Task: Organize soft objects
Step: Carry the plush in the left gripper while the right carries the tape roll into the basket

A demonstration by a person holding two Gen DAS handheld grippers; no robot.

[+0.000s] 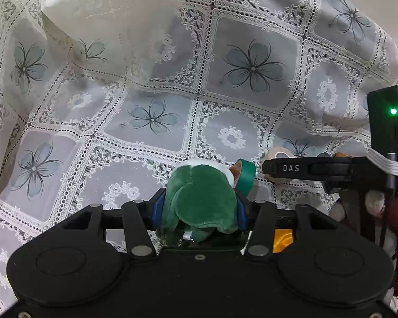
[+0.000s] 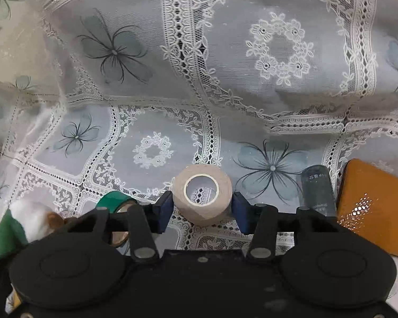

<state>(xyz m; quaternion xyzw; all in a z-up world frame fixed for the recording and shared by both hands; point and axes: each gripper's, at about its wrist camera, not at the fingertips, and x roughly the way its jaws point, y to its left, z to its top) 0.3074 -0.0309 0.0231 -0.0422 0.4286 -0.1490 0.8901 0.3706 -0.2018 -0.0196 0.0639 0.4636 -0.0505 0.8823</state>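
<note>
The left tool (image 1: pixel 199 212) is pinching a green plush toy (image 1: pixel 199 201) just above the lace-covered tabletop (image 1: pixel 151 143). The right tool (image 2: pixel 202 213) is squeezing a beige tape roll (image 2: pixel 202 194) that is standing on edge on the lace. A green tape roll (image 2: pixel 116 201) is lying between them, seemingly touching the plush. An orange pad (image 2: pixel 379 206) is lying at the right.

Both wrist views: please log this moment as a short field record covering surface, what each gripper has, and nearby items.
surface: white lace tablecloth with blue flowers
left gripper: shut on green plush toy
right gripper: blue pads either side of beige fabric tape roll, seemingly touching
nearby: green tape roll, clear dark bottle, orange flat case
</note>
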